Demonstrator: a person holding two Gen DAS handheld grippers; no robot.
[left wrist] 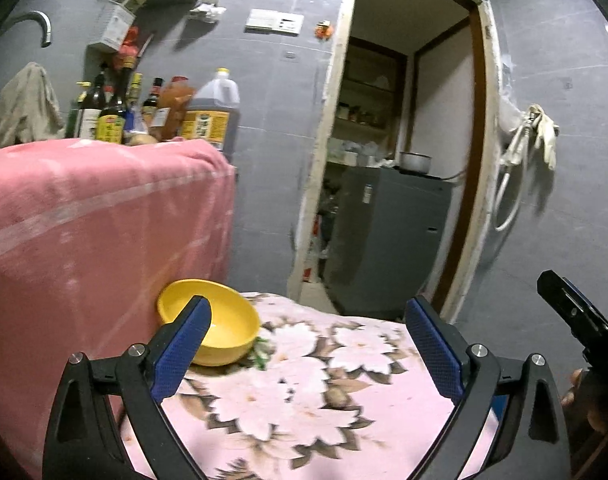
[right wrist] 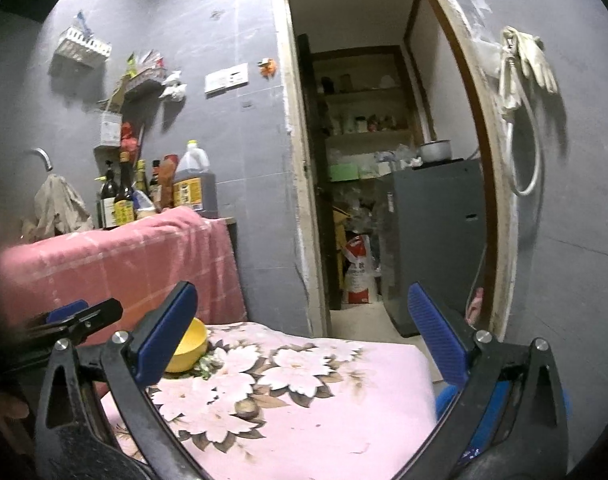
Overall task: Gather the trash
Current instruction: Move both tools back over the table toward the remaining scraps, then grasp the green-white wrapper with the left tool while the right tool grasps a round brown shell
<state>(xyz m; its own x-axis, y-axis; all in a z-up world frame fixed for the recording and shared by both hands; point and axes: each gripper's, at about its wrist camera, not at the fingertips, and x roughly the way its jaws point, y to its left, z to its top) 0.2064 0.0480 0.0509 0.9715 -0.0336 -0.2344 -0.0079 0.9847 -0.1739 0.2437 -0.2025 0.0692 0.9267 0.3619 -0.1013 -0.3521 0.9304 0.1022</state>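
Yellow bowl (left wrist: 214, 322): near left on floral cloth (left wrist: 304, 392), partly behind a blue pad.
Left gripper (left wrist: 308, 328): jaws spread, nothing between.
Right gripper (right wrist: 300, 320): jaws spread, nothing between.
Trash: none made out.
Doorway (right wrist: 368, 160): far, cluttered, dim.

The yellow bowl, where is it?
In both views the yellow bowl sits at the left of the flowery pink cloth, beside the hanging pink towel.

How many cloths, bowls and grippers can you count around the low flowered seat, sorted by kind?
Cloths: 2, the flowered pink cloth and the plain pink cloth
Bowls: 1, the yellow bowl
Grippers: 2, the left gripper and the right gripper, both open and empty
Total: 5
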